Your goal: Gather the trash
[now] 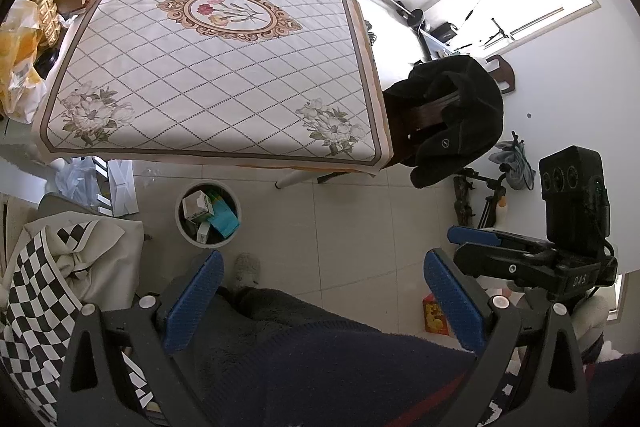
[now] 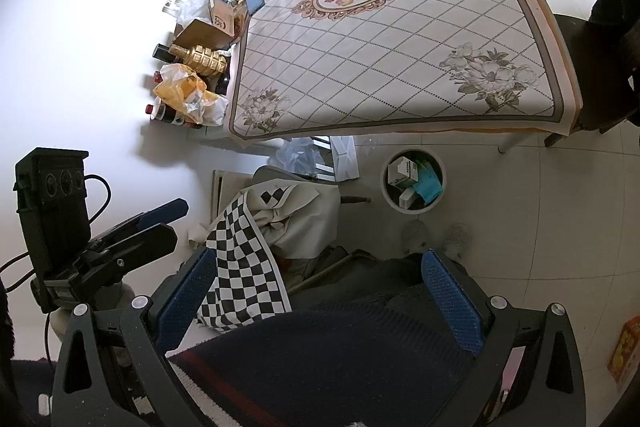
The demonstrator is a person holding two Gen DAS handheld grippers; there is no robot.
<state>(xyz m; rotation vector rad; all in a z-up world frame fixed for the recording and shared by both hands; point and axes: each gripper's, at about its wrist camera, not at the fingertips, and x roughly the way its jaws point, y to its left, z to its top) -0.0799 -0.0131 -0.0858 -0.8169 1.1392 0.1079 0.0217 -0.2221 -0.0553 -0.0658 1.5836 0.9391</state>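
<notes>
Both claws, left claw (image 1: 324,301) and right claw (image 2: 320,301), gape empty, well short of the filled bin (image 1: 208,214) ahead.

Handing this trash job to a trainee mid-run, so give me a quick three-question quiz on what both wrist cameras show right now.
1. True or false: the left gripper is clamped on a carton.
2. Multiple choice: where does the white trash bin stand? A) on the tablecloth B) on the floor by the table's near edge C) on the chair
3. Fill in: draped over the chair back at the table's right is a ____ garment.

Key
1. False: both the left gripper and the right gripper are open and hold nothing.
2. B. Cartons already lie inside it.
3. Black.
</notes>
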